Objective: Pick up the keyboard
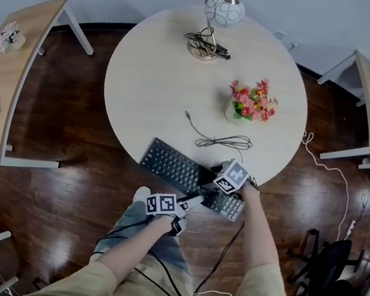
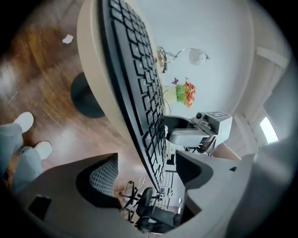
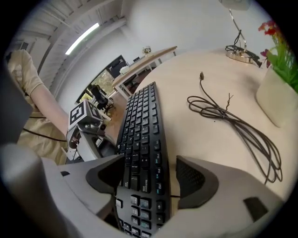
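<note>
Found flat black plastic keyboard point(image 1: 180, 170) lying at near rim of round pale wooden counter point(image 1: 158, 97). Held right tongs point(image 3: 146, 179) spread astride its right end, pads not pressing. Held left tongs point(image 2: 146, 174) spread too, keyboard's near long edge between them, ungripped.
</note>
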`<state>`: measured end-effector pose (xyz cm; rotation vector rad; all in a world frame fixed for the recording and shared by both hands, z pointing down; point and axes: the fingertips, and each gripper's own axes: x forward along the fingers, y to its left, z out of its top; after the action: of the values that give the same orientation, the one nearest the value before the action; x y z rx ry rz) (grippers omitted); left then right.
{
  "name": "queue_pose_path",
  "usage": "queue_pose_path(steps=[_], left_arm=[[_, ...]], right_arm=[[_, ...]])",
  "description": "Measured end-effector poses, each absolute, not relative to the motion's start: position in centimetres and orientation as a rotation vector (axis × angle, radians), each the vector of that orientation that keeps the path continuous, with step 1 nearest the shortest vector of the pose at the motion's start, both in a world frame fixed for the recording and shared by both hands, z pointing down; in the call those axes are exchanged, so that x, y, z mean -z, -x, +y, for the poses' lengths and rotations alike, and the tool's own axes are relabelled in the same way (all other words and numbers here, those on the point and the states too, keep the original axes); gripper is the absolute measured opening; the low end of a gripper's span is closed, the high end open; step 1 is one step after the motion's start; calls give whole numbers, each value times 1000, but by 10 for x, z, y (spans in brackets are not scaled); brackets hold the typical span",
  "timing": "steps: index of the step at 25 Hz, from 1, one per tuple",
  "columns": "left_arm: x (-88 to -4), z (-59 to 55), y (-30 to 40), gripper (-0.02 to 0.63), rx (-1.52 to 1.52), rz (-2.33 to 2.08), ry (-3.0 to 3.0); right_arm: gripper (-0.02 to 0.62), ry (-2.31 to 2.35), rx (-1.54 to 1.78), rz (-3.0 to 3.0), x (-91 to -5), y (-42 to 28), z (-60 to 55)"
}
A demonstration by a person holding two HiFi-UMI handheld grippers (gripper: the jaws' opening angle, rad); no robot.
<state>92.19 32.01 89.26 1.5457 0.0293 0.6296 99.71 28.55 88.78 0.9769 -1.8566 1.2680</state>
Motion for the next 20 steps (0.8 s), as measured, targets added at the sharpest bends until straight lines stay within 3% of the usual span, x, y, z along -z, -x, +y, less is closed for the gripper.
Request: queue_pose_path(steps=[2, 4, 7, 8, 9, 16, 20], left_arm=[[-897, 321, -927, 352, -585, 3, -1497], [-900, 318, -933, 337, -544, -15, -1466], [-901, 315, -939, 260, -506, -22, -1440], [-902, 315, -940, 194, -499, -22, -1433], [-902, 316, -940, 186, -496, -20, -1427], [-871, 322, -932, 75, -504, 180, -1540], [-847, 310, -922, 64, -468, 292, -1602]], right_arm=[[306, -965, -1276, -1841, -894, -1002, 288], [295, -974, -1294, -1841, -893, -1004, 286], [278, -953, -1308, -1845, -894, -1001, 288], [230, -933, -1309, -1846, -895, -999, 290], [215, -917, -1307, -1847, -896, -997, 291], [184, -863, -1415, -1909, -889, -981, 295], [189, -913, -1445, -1986, -873, -970, 288]])
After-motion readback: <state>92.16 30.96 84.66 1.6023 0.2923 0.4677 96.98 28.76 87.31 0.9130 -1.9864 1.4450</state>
